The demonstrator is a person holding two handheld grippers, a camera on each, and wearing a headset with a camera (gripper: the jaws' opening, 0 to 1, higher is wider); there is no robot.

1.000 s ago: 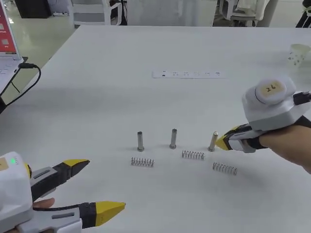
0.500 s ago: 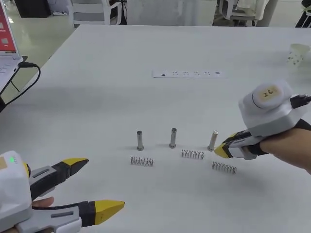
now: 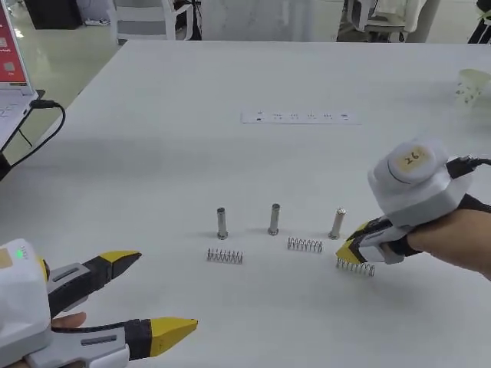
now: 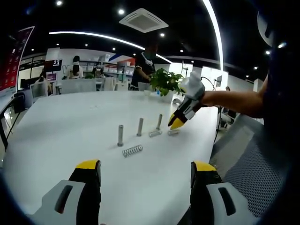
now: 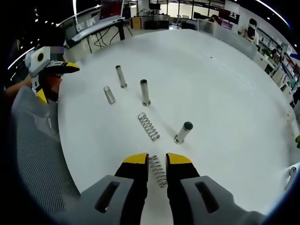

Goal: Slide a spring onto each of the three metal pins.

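Note:
Three metal pins stand upright in a row on the white table: left pin (image 3: 222, 223), middle pin (image 3: 275, 219), right pin (image 3: 337, 223). A spring lies just in front of each: left spring (image 3: 225, 256), middle spring (image 3: 304, 244), right spring (image 3: 355, 267). My right gripper (image 3: 347, 251) is low at the right spring's left end. In the right gripper view its jaws stand narrowly apart (image 5: 157, 159) with that spring (image 5: 157, 171) lying between them, and the right pin (image 5: 183, 132) just ahead. My left gripper (image 3: 153, 295) rests at the near left, wide open and holding nothing (image 4: 145, 166).
A white power strip (image 3: 299, 117) lies further back on the table (image 3: 153, 153). A paper cup (image 3: 472, 84) stands at the far right. A laptop with a black cable (image 3: 46, 107) sits off the left edge. Chairs line the far side.
My right gripper has come down and toward me, from beside the right pin to the right spring. The left gripper, the pins and the springs have stayed put.

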